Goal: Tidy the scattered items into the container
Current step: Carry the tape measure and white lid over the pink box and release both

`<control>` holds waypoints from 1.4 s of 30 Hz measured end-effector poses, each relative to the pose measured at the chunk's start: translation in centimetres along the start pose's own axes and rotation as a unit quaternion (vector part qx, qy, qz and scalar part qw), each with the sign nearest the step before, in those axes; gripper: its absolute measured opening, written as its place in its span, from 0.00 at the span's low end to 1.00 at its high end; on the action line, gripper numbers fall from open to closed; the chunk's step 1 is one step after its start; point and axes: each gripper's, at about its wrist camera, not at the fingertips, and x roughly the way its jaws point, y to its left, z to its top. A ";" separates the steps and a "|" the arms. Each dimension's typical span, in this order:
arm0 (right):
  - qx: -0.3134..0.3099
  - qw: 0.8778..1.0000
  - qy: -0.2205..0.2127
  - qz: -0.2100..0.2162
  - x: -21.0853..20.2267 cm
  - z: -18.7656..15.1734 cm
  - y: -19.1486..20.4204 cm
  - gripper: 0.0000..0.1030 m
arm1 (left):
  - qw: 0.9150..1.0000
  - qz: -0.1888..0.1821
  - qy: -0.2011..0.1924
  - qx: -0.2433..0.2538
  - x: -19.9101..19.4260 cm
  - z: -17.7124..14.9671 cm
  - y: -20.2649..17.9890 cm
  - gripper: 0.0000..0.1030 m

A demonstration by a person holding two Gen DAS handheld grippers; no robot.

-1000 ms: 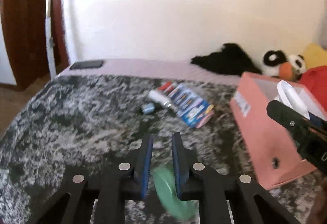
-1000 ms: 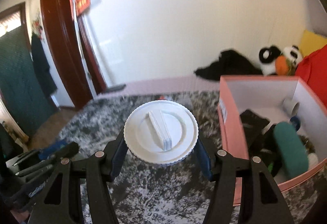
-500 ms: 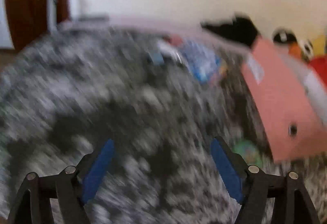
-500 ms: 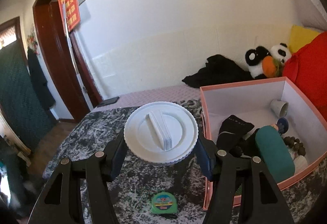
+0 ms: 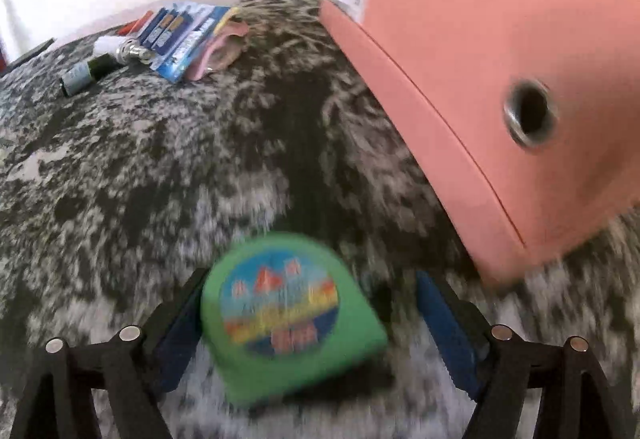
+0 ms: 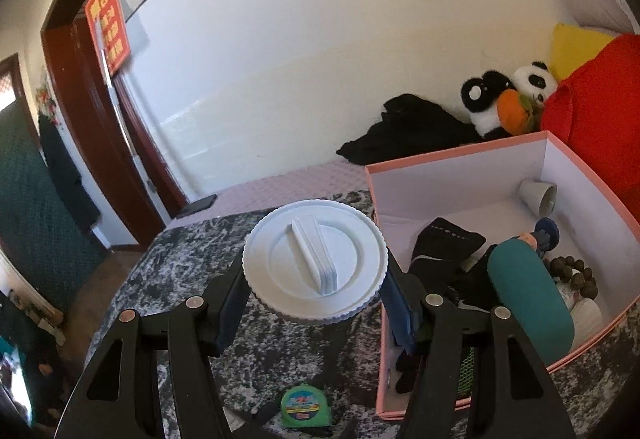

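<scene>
A green tape measure point(image 5: 288, 315) lies flat on the mottled grey blanket point(image 5: 168, 167), between the open fingers of my left gripper point(image 5: 308, 323); the left finger looks close to it. It also shows in the right wrist view point(image 6: 305, 405). The pink box point(image 5: 480, 51) stands just right of it. My right gripper point(image 6: 314, 293) is shut on a white round lid point(image 6: 315, 262), held above the blanket left of the open pink box point(image 6: 552, 363).
A blue battery pack point(image 5: 188, 35), a small dark bottle point(image 5: 86, 73) and a silver tube point(image 5: 130, 51) lie at the far left of the blanket. The box holds a teal bottle point(image 6: 528, 299), black socks point(image 6: 440, 251), a white cup point(image 6: 538, 195) and beads point(image 6: 572, 271).
My left gripper let go of the tape measure, opened wide and dropped low over it by the box. My right gripper rose with the lid.
</scene>
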 end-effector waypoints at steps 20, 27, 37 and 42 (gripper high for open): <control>-0.033 0.999 -0.022 -0.002 -1.6 0.2 1.7 0.62 | 0.993 0.047 -0.101 -0.047 -12.4 2.5 3.6 0.58; -0.070 0.995 -0.060 -0.024 -3.9 0.1 3.5 0.62 | 0.985 0.056 -0.160 -0.042 -17.7 4.6 2.9 0.58; -0.101 0.984 -0.126 -0.077 -8.1 0.7 2.8 0.62 | 0.984 0.029 -0.176 0.006 -19.0 6.3 -1.8 0.58; -0.099 0.979 -0.144 -0.110 -9.9 1.2 0.3 0.62 | 0.983 0.014 -0.182 0.028 -18.8 7.6 -4.8 0.58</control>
